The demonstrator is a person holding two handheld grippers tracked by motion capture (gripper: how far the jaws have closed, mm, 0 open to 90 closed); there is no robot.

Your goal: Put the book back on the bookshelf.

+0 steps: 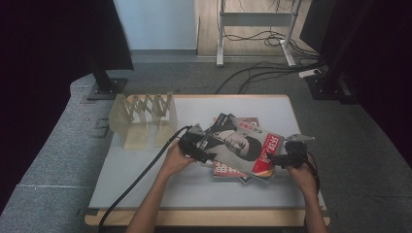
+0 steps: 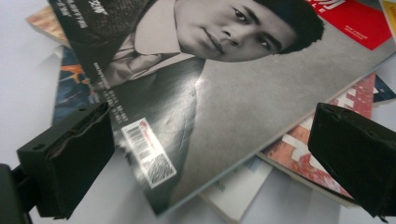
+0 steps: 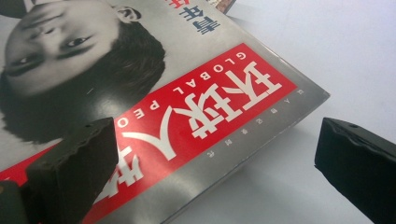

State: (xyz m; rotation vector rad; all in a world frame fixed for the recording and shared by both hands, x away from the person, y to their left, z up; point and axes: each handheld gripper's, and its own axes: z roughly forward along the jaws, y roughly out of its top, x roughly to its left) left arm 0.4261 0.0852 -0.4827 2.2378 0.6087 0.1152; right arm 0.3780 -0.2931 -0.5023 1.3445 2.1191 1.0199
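A grey magazine (image 1: 238, 145) with a portrait and a red title block tops a loose stack of magazines (image 1: 226, 170) in the middle of the white table (image 1: 145, 179). My left gripper (image 1: 203, 151) is at its left edge, open. In the left gripper view, the barcode corner of the top magazine (image 2: 243, 93) lies between the wide-apart jaws of that gripper (image 2: 210, 161). My right gripper (image 1: 273, 158) is at the magazine's right end, open. There the red title corner (image 3: 210, 107) sits between the jaws of the right gripper (image 3: 215, 170), one jaw over the cover and one over bare table.
A wooden accordion rack (image 1: 143, 119) stands at the table's back left. Other magazines (image 2: 322, 149) stick out from under the top one. Beyond the table are a black stand (image 1: 104, 87), floor cables (image 1: 262, 73) and desk legs (image 1: 221, 34).
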